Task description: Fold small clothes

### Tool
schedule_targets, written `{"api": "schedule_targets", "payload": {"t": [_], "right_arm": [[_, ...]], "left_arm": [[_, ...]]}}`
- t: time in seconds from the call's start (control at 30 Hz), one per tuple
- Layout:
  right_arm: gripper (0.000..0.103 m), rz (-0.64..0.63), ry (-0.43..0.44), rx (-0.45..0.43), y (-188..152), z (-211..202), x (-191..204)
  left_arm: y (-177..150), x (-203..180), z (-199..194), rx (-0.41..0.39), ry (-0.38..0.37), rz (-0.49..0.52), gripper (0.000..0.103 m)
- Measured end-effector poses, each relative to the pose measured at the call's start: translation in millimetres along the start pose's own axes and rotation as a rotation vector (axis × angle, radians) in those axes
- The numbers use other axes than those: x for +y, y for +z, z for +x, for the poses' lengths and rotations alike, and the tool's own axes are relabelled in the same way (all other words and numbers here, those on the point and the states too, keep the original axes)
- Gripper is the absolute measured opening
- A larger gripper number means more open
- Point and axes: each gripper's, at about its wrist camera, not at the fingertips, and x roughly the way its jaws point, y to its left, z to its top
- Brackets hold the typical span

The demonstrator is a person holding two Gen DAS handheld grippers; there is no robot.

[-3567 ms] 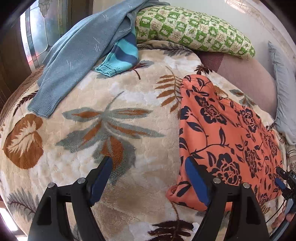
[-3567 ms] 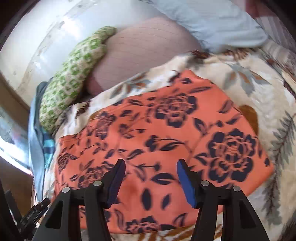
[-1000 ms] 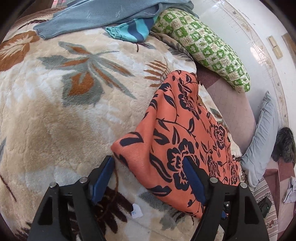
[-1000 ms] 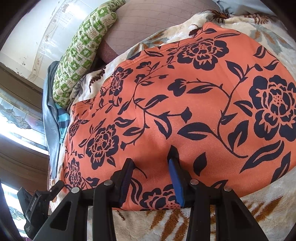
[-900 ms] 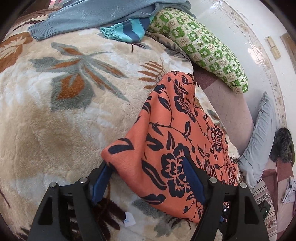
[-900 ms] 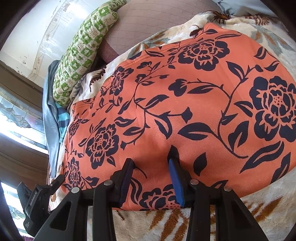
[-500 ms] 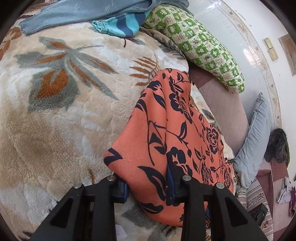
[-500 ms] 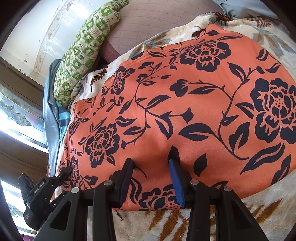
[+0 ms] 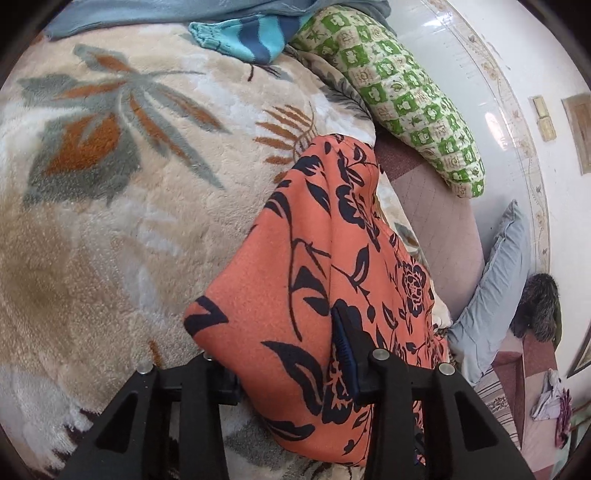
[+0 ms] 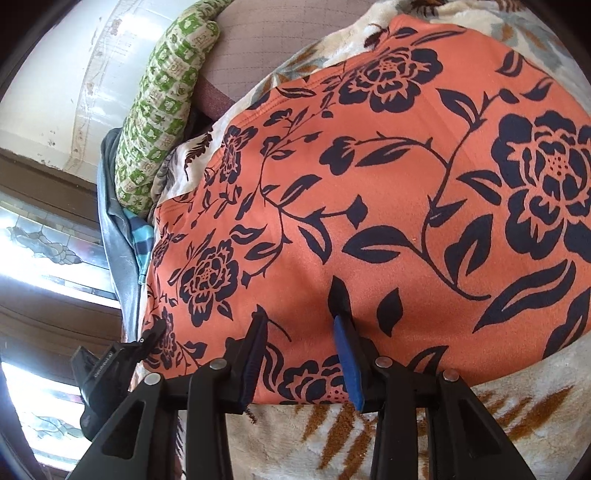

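Observation:
An orange garment (image 9: 325, 229) with dark navy flowers lies on the bed. My left gripper (image 9: 284, 347) has its near left corner pinched and raised into a tent. The cloth hides one finger, and the jaws are opening slightly. In the right wrist view the same garment (image 10: 406, 184) spreads flat. My right gripper (image 10: 299, 314) sits at its near hem with a hump of cloth between the blue pads, and its jaws are closing. The left gripper (image 10: 153, 332) shows at the garment's far left edge.
A beige leaf-print blanket (image 9: 110, 221) covers the bed. At the far end lie a grey-blue sweater (image 9: 147, 11), a striped teal garment (image 9: 243, 33) and a green checked pillow (image 9: 406, 103). A grey pillow (image 9: 498, 277) leans by the wall at the right.
My left jaws have closed on the garment's corner, and that corner now stands up as a tent. The right gripper has kept its place, its jaws slightly narrower.

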Motion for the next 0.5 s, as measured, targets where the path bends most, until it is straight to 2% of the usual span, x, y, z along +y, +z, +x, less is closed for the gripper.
{"api": "schedule_targets", "payload": {"t": [0.03, 0.07, 0.1, 0.2, 0.3, 0.37, 0.4, 0.43, 0.47, 0.5], "right_arm": [[0.039, 0.031, 0.042, -0.026, 0, -5, -3], [0.041, 0.046, 0.093, -0.051, 0, -9, -3], [0.041, 0.045, 0.126, -0.067, 1, -11, -1], [0.041, -0.006, 0.118, -0.108, 17, -13, 15], [0.041, -0.009, 0.188, -0.142, 37, -9, 27], [0.041, 0.02, 0.207, -0.121, 45, 9, 25], [0.042, 0.045, 0.166, -0.094, 48, 24, 19], [0.041, 0.073, 0.135, -0.064, 48, 41, 10], [0.026, 0.099, 0.14, -0.09, 48, 44, 4], [0.022, 0.123, 0.143, -0.089, 49, 42, 1]], "left_arm": [[0, -3, -1, -0.005, 0.017, 0.023, 0.038], [0, -5, -3, -0.012, 0.017, 0.028, 0.031], [1, -5, -4, -0.011, 0.008, 0.023, 0.03], [2, -10, -4, -0.016, 0.022, 0.035, 0.027], [1, -20, -7, -0.034, 0.039, 0.084, 0.026], [3, -22, -10, -0.04, 0.019, 0.097, 0.026], [5, -24, -10, -0.042, 0.005, 0.104, 0.026], [5, -26, -11, -0.047, -0.007, 0.115, 0.026], [5, -29, -13, -0.056, -0.012, 0.132, 0.026], [5, -33, -15, -0.069, -0.017, 0.154, 0.026]]}}
